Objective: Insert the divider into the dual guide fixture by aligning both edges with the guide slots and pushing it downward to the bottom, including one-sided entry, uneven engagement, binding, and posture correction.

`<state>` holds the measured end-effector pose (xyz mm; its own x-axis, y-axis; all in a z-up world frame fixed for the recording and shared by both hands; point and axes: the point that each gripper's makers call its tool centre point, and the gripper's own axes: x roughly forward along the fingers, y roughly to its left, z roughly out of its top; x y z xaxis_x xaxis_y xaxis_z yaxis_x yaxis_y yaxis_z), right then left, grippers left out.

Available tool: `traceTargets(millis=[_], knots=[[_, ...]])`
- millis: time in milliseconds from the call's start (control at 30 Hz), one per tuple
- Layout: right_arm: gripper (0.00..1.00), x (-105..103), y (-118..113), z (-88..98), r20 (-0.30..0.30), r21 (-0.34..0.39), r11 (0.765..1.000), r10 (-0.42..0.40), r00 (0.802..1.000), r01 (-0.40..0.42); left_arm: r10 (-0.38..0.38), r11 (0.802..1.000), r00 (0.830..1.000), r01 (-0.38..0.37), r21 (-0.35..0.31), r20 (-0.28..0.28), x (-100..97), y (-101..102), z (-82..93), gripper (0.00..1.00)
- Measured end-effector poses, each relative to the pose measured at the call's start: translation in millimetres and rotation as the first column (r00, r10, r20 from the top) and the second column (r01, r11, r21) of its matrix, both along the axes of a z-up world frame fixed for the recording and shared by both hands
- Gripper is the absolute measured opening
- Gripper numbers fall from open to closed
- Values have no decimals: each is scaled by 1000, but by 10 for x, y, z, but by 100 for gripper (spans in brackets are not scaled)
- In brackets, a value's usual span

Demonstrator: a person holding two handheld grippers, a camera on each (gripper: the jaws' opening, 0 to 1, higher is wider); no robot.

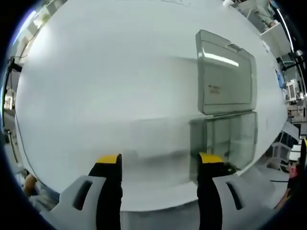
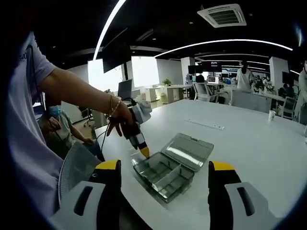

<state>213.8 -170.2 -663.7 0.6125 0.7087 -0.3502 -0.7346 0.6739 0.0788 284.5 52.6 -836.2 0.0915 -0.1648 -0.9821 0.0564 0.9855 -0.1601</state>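
In the left gripper view, our left gripper (image 1: 159, 165) has its yellow-tipped black jaws spread wide with nothing between them, hovering over the white table (image 1: 105, 86). To its right sits the clear plastic compartment box (image 1: 226, 136), its hinged lid (image 1: 225, 74) folded flat open on the far side. We cannot pick out a loose divider in either view; thin clear partitions appear to stand inside the box already, though the plastic is too transparent to say which is the one to push down.

In the right gripper view, a person's hand (image 2: 120, 120) holds the left gripper (image 2: 144, 151) with its tip just at the near left edge of the box (image 2: 165, 175). Our right gripper (image 2: 163, 170) is released as well, jaws well apart and empty, with the box between and beyond them.

We judge the divider to be light, thin, stiff and slippery, liable to bind if it tilts, so we would pinch it at the top edge near the middle.

The table is smooth, white and glossy. The room is an open office with ceiling light strips, desks, monitors and people far off.
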Motion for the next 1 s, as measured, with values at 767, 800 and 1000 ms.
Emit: traceTargets(millis=[767,800,1000], knots=[[67,38,-58,-16,-12,14,1000,-20,1000,21,3,996,1000,-2,89,-17,-7,42,-164,53],[67,42,-60,-19,-13,14,1000,-21,1000,21,10,996,1000,-8,92,-14,-1,47,-166,53],[65,60,-63,-7,-14,22,999,-26,1000,26,11,994,1000,-9,108,-18,12,59,-174,52]])
